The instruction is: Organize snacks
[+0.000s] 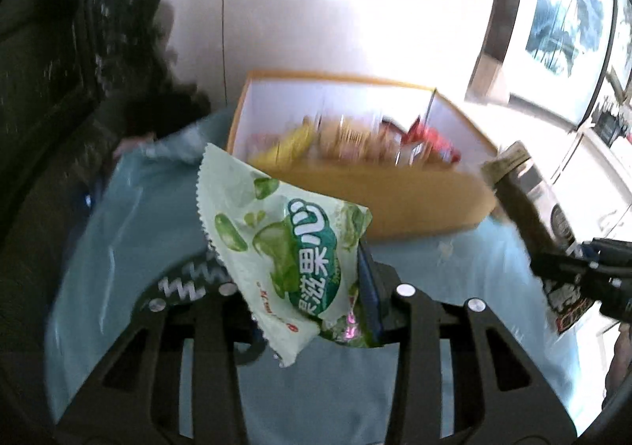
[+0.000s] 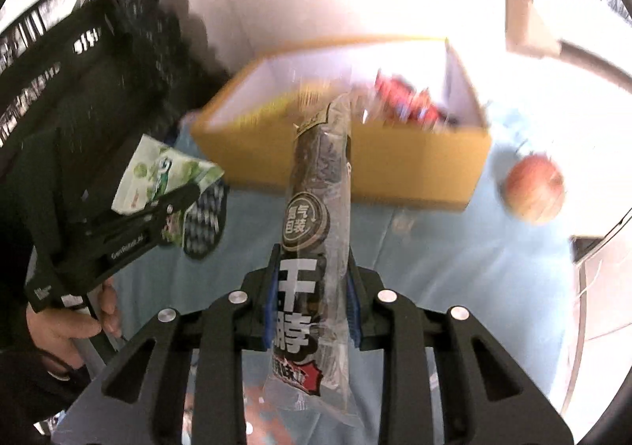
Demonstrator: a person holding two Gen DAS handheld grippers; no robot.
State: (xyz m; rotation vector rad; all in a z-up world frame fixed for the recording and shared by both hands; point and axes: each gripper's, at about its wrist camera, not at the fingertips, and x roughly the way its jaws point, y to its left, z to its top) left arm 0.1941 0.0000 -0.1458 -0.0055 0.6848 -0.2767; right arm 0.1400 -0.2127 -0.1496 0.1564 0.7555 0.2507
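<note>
My left gripper (image 1: 312,287) is shut on a pale green snack packet (image 1: 276,239) and holds it above the blue cloth, short of the yellow cardboard box (image 1: 414,200). The packet also shows in the right wrist view (image 2: 166,172). My right gripper (image 2: 312,306) is shut on a long clear sleeve of dark snacks (image 2: 320,208), which points at the box (image 2: 355,164). The sleeve shows at the right of the left wrist view (image 1: 525,200). The box holds several blurred snack packs, yellow and red.
A blue cloth (image 2: 454,267) covers the table. An apple (image 2: 535,188) lies right of the box. A dark patterned object (image 2: 205,223) lies on the cloth at the left. A dark chair and a white wall stand behind.
</note>
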